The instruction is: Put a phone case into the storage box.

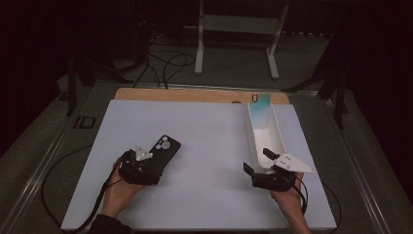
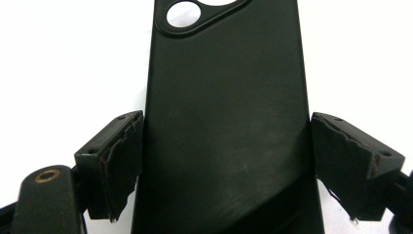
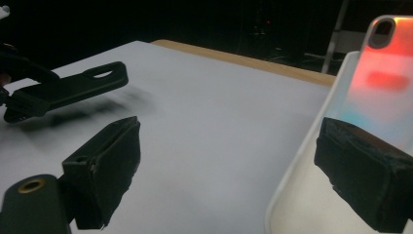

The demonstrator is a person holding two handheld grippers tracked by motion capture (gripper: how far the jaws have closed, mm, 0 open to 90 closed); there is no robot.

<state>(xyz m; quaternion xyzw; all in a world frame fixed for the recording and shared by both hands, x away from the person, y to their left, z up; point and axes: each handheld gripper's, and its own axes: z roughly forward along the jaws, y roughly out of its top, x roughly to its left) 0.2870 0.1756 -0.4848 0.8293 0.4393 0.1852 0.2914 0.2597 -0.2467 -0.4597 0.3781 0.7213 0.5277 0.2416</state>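
Note:
A black phone case (image 1: 167, 145) with a camera cut-out is at the left of the white board. My left gripper (image 1: 150, 167) is shut on its lower end. In the left gripper view both pads press the edges of the case (image 2: 224, 97). In the right gripper view the case (image 3: 73, 87) hangs tilted a little above the board, over its shadow. My right gripper (image 1: 256, 160) stands open at the near end of a long white tray (image 1: 278, 134). Its right jaw is inside the tray and the tray's left wall (image 3: 297, 161) lies between the jaws. An iridescent phone case (image 3: 384, 73) leans at the tray's far end.
The white board (image 1: 209, 146) lies on a wooden table whose far edge (image 1: 195, 95) shows behind it. Cables and a white stand (image 1: 238, 29) are on the floor beyond. The left gripper's cable (image 1: 48, 195) loops off the board's left side.

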